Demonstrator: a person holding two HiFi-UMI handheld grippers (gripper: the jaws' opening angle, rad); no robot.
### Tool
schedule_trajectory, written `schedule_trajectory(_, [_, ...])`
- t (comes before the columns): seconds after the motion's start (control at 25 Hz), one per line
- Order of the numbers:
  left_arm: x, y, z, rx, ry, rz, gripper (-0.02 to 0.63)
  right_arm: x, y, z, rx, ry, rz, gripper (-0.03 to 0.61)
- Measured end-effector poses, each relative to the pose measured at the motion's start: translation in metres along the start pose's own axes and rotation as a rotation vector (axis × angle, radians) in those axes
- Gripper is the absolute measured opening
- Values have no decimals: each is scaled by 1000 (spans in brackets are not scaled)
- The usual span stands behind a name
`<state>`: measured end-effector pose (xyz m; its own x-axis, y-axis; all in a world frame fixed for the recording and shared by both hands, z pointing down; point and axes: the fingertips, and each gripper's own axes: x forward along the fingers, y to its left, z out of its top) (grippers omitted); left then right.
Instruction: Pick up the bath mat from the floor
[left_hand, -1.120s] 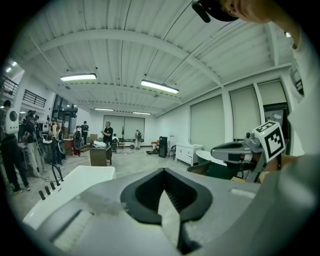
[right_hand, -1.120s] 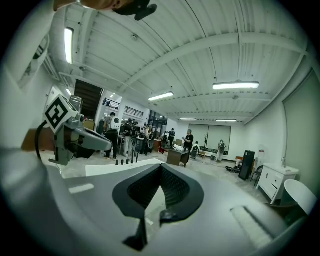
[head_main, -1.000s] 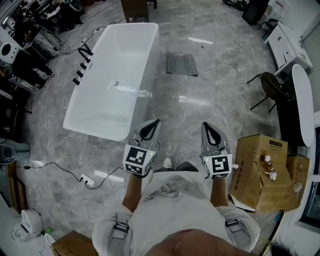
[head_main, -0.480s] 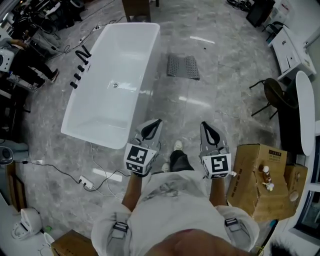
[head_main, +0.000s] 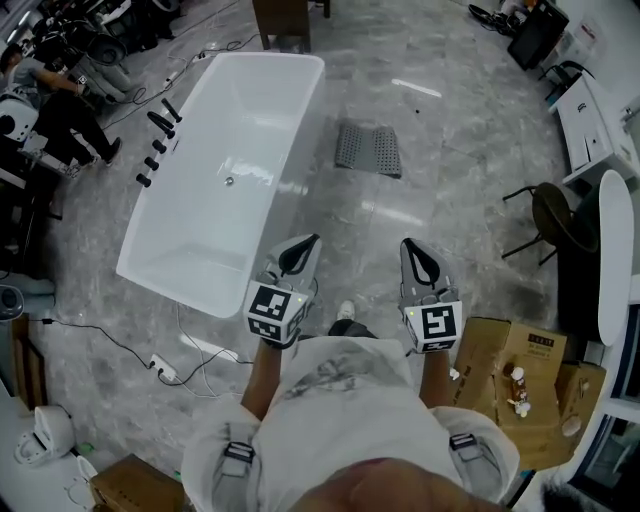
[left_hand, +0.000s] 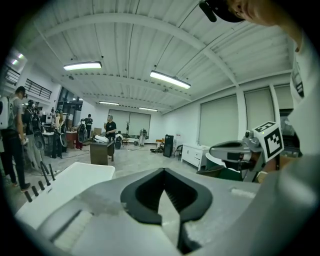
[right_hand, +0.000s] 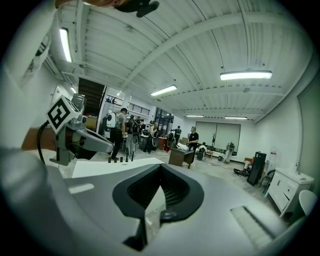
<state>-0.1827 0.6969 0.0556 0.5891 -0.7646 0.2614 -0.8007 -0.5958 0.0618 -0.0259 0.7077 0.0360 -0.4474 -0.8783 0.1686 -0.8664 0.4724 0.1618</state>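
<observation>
A grey perforated bath mat (head_main: 368, 148) lies on the marble floor, to the right of the white bathtub (head_main: 222, 165) and well ahead of me. My left gripper (head_main: 304, 246) and right gripper (head_main: 413, 249) are held side by side at chest height, pointing forward, both shut with nothing between the jaws. The mat is far beyond both of them. In the left gripper view the shut jaws (left_hand: 162, 172) fill the lower frame and the other gripper (left_hand: 240, 152) shows at the right. In the right gripper view its jaws (right_hand: 161, 169) are likewise shut; the mat is hidden in both gripper views.
A black chair (head_main: 556, 214) and a white cabinet (head_main: 602, 120) stand at the right. Cardboard boxes (head_main: 520, 385) sit close on my right. Cables and a power strip (head_main: 160, 366) lie on the floor at my left. Black taps (head_main: 158, 142) line the tub's left rim; people stand far left.
I have walked forward with both grippers held as before. The tub, mat and boxes have shifted down and nearer in the head view. Both grippers stay shut.
</observation>
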Motion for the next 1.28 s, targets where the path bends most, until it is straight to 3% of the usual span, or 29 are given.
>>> schedule_trajectory(0.6, [107, 33, 18, 3, 29, 26, 2, 83, -82, -14, 18, 10, 36, 2])
schedule_trajectory(1.28, [247, 147, 64, 16, 25, -58, 2, 240, -164, 3, 11, 44, -51, 2])
